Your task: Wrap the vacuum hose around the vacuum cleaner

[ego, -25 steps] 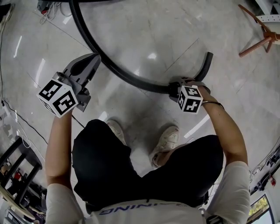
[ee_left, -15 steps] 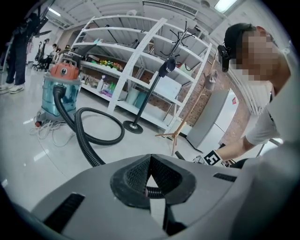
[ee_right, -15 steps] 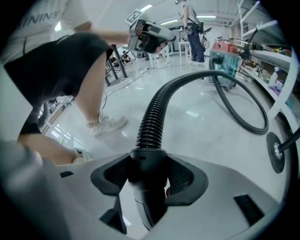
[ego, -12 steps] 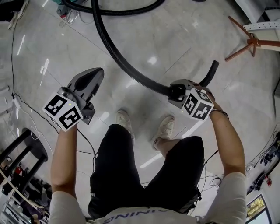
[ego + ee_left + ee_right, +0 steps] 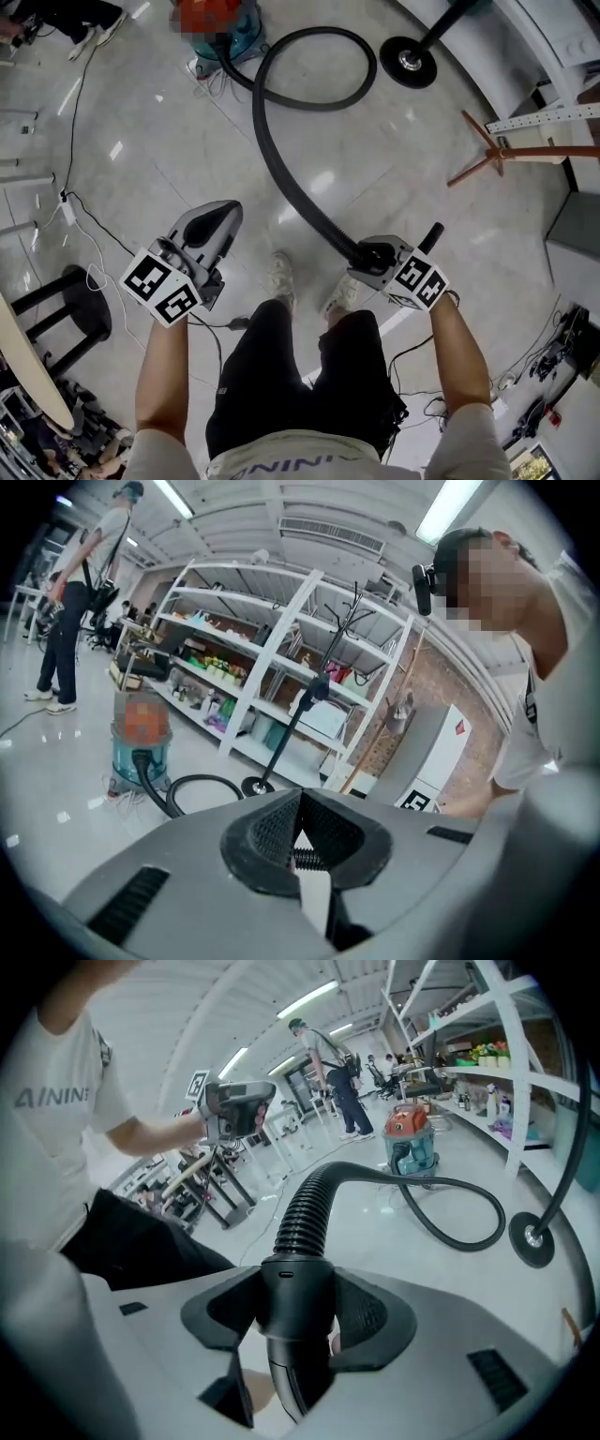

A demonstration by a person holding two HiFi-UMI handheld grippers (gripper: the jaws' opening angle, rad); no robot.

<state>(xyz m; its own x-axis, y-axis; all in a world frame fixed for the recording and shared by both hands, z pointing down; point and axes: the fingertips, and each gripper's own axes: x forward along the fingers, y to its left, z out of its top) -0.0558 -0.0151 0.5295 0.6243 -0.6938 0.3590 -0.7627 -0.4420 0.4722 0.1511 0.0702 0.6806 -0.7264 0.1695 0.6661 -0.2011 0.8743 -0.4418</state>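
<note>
The hose (image 5: 305, 1208) end is clamped in the right gripper (image 5: 370, 253). The left gripper (image 5: 223, 211) is closed, empty. Both forearms are stretched forward, well apart.

Light: bright, ceiling strips (image 5: 178, 497) above me | Glare: white patches on my glossy floor (image 5: 323, 181) | Edges: fisheye-bent, dark corners | Focus: near foreground soft

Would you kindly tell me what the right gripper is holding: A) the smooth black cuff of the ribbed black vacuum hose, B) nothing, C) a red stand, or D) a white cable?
A: the right gripper has its jaws closed on the smooth black cuff at the end of the ribbed black vacuum hose.
</note>
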